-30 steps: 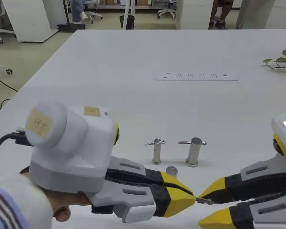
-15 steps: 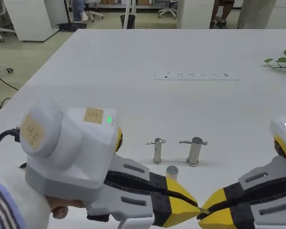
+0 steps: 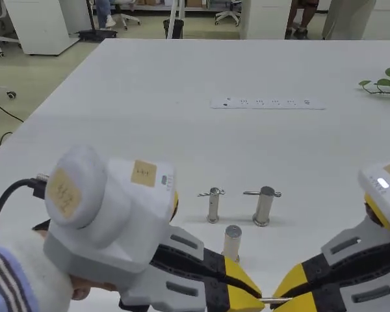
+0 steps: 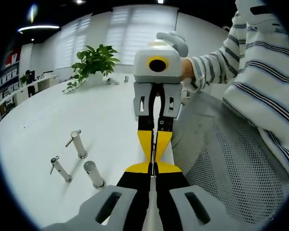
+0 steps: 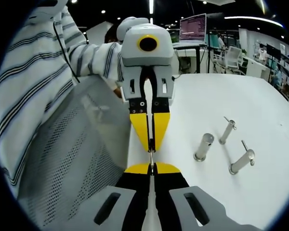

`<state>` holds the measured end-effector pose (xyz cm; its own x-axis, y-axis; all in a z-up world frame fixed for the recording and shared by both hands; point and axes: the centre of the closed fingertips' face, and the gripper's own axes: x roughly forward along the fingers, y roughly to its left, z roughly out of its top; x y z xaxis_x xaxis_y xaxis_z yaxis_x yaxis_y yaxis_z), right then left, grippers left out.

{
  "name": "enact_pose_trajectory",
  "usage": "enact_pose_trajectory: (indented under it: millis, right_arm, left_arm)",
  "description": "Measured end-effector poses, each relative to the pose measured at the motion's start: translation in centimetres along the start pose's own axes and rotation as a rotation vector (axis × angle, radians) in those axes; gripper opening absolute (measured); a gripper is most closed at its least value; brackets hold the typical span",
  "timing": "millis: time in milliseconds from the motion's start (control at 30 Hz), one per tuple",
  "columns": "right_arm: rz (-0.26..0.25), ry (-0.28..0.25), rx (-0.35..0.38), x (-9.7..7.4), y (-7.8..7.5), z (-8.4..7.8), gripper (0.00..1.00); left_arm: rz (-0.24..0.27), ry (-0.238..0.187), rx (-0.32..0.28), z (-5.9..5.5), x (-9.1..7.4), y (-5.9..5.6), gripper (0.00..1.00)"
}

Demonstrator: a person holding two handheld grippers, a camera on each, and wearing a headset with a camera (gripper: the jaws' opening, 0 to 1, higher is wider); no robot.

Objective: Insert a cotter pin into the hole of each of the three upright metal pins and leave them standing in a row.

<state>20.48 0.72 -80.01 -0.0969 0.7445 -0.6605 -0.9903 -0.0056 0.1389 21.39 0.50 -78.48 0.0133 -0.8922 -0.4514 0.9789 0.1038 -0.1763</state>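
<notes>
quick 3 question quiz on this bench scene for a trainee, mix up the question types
1. How many of the upright metal pins have a cotter pin through them?
2. True or false: the front pin lies on its side.
3. The loose cotter pin is: A) lying beside the pins; B) held between the tips of the left gripper and the right gripper; C) stuck in the front pin.

Key: 1) two; 2) false, it stands upright; 3) B
</notes>
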Motion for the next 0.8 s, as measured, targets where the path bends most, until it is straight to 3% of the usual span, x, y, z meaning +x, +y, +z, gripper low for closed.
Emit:
enact_pose_trajectory:
  millis: [333,667,800]
  right_arm:
    - [-0.04,-0.006,-0.007,-0.4,-1.1,0.1,0.03]
    - [-0.118,-0.02,0.026,-1.5,-3.4,0.0,0.03]
    - [-0.149,-0.018,0.028,-2.1,-4.8,-0.1,0.03]
  left_arm:
    - [0.036,-0.019,-0.049,0.3,-0.1,1.0,0.02]
    - [0.142,-0.044,0.033,0.9,-0.2,3.5,0.09]
    - [0.209,-0.064,0.045,1.3,-0.6,5.0,0.19]
